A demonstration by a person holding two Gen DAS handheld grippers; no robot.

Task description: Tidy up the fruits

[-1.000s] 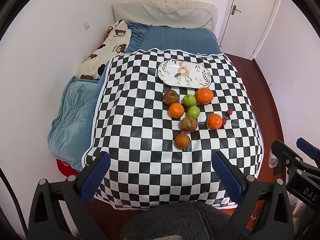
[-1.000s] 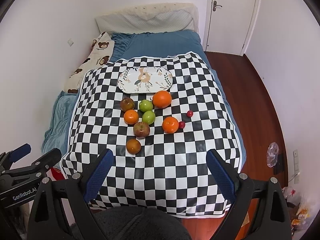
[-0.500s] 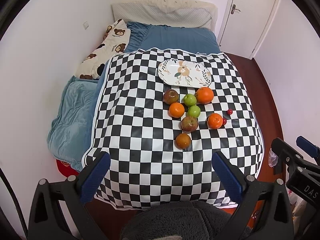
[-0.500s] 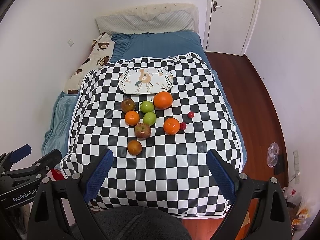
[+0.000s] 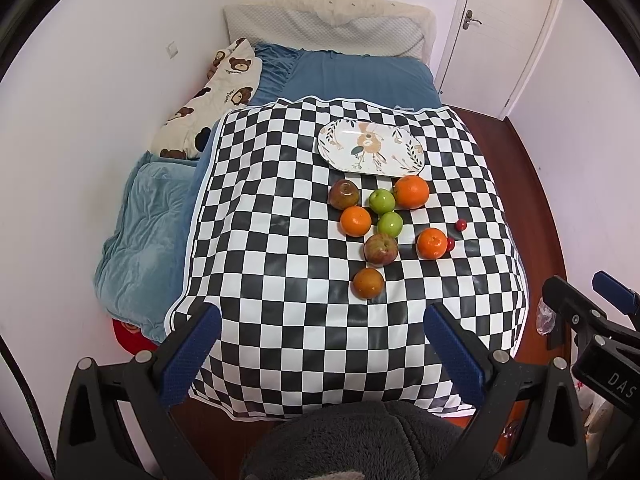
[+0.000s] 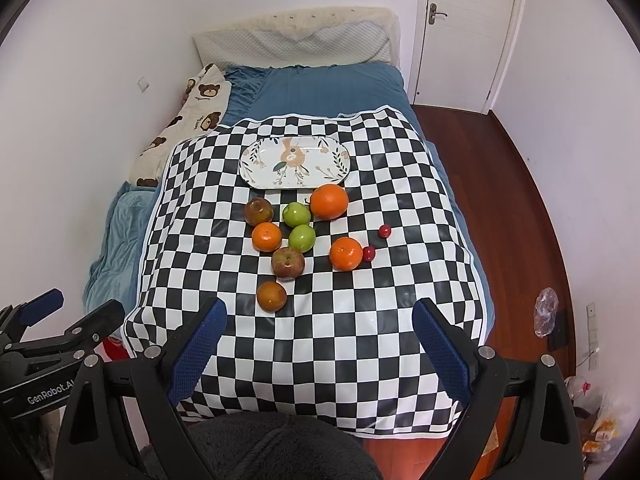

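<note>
No fruit has been organized yet; the whole task remains. The left claw (image 5: 320, 344) has its jaws apart and holds nothing, hovering at the near edge of the checkered cloth (image 5: 280, 264) spread over the bed (image 5: 360, 76). The fruits lie loose on the cloth, near the plate (image 5: 370, 150). From left to right: a dark apple (image 6: 259, 211), an orange (image 6: 267, 236), a dull orange fruit (image 6: 271, 296) nearest the claws, a red apple (image 6: 288, 263), two green apples (image 6: 297, 214) touching, a large orange (image 6: 329, 201) just beside the plate, another orange (image 6: 346, 253), and two small red fruits (image 6: 384, 231). The plate is bare. The right claw (image 6: 320, 338) likewise has its jaws apart, empty, well short of any fruit. Judged next step: grasp a fruit and transfer it to the plate.
</note>
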